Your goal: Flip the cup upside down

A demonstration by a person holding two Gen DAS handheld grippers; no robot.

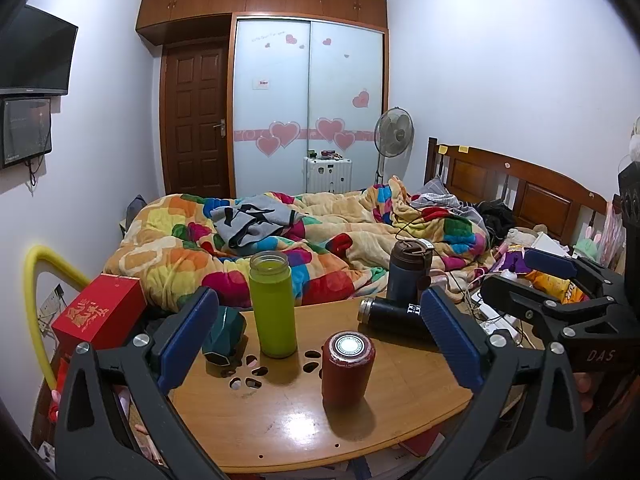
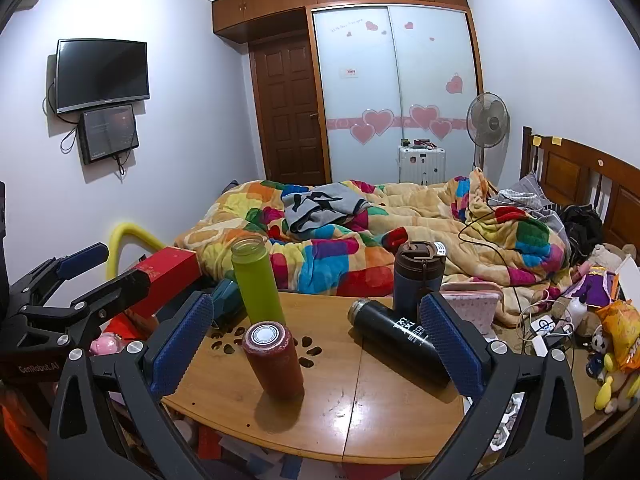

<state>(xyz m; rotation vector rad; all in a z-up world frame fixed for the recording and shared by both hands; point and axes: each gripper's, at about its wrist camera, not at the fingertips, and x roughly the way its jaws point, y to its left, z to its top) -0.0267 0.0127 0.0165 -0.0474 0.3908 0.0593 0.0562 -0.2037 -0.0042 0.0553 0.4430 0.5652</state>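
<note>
A red cup (image 1: pixel 348 368) stands on the wooden table (image 1: pixel 280 428) with a shiny round metal end facing up; it also shows in the right wrist view (image 2: pixel 274 360). My left gripper (image 1: pixel 316 340) is open and empty, its blue pads wide apart on either side of the red cup, a little short of it. My right gripper (image 2: pixel 320 338) is open and empty too, near the table's front, with the red cup left of its middle. Each gripper shows at the edge of the other's view.
A green bottle (image 1: pixel 273 304) stands open behind the red cup. A black flask (image 1: pixel 394 316) lies on its side at the right, with a dark blue tumbler (image 1: pixel 408 272) standing behind it. A teal cup (image 1: pixel 224 330) lies at the left by a red box (image 1: pixel 100 312). A bed with a colourful blanket (image 1: pixel 300 240) lies beyond.
</note>
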